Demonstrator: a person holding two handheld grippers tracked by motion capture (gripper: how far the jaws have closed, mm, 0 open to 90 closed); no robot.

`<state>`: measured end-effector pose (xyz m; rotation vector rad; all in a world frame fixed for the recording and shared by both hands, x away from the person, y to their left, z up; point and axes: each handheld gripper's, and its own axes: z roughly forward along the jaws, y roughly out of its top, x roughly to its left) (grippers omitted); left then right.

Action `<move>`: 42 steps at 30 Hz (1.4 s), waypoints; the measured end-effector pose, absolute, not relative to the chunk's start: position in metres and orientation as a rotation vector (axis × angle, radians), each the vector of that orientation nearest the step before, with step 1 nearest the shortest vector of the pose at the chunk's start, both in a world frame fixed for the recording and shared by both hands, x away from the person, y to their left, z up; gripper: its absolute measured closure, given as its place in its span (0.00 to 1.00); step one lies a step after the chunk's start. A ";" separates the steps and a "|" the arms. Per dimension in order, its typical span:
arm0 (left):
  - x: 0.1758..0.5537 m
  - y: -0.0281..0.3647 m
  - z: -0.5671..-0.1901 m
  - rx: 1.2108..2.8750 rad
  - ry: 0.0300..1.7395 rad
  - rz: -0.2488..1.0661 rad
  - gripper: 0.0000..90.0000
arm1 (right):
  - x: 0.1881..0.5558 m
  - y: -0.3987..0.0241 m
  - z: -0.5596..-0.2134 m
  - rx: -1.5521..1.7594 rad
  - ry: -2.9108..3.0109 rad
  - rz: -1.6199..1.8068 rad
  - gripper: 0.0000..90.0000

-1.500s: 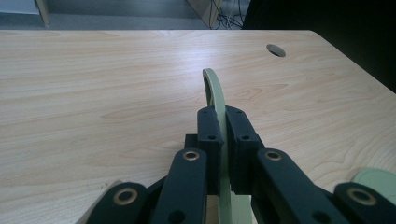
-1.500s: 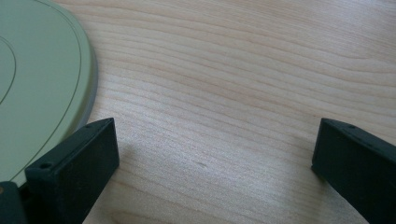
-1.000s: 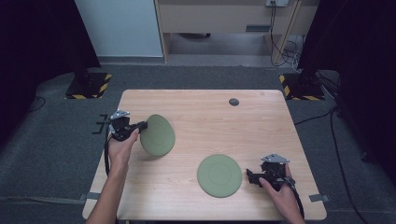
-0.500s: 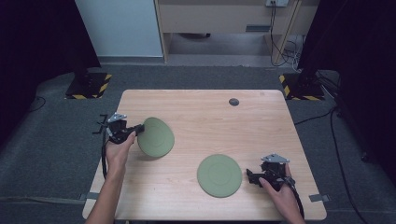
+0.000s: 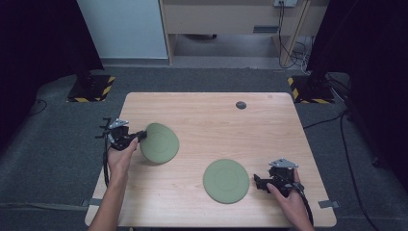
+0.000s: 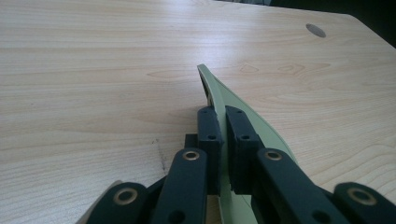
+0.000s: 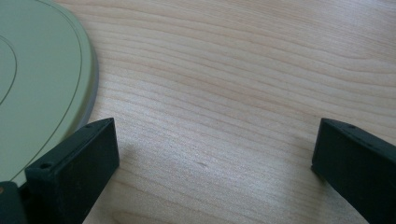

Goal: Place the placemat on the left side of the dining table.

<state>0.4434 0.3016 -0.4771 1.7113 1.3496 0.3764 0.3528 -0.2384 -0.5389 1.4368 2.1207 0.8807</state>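
In the left gripper (image 5: 139, 136), green plate (image 5: 160, 143) tilts, rim up.

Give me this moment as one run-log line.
left gripper: shut on tilted green plate | right gripper: open, beside flat green plate | table: both plates apart

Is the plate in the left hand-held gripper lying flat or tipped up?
Tipped up: the left hand-held gripper clamps the plate by its rim, raised edgewise over the table.
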 end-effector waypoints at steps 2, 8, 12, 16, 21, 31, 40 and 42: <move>0.443 0.302 -0.478 1.712 1.353 0.377 0.95 | 0.353 -0.238 -0.539 1.436 2.121 0.880 0.01; 0.444 0.305 -0.483 1.708 1.367 0.371 0.95 | 0.353 -0.238 -0.539 1.437 2.121 0.881 0.01; 0.443 0.307 -0.485 1.707 1.372 0.370 0.95 | 0.353 -0.238 -0.539 1.436 2.121 0.881 0.01; 0.443 0.308 -0.487 1.704 1.377 0.367 0.95 | 0.353 -0.238 -0.539 1.437 2.121 0.880 0.01; 0.443 0.311 -0.491 1.695 1.388 0.361 0.95 | 0.353 -0.238 -0.539 1.436 2.121 0.880 0.01; 0.443 0.313 -0.494 1.699 1.397 0.361 0.95 | 0.353 -0.238 -0.539 1.436 2.121 0.881 0.01; 0.443 0.318 -0.496 1.701 1.412 0.369 0.95 | 0.353 -0.238 -0.539 1.433 2.124 0.882 0.01; 0.443 0.319 -0.496 1.702 1.413 0.371 0.95 | 0.353 -0.238 -0.539 1.433 2.124 0.882 0.01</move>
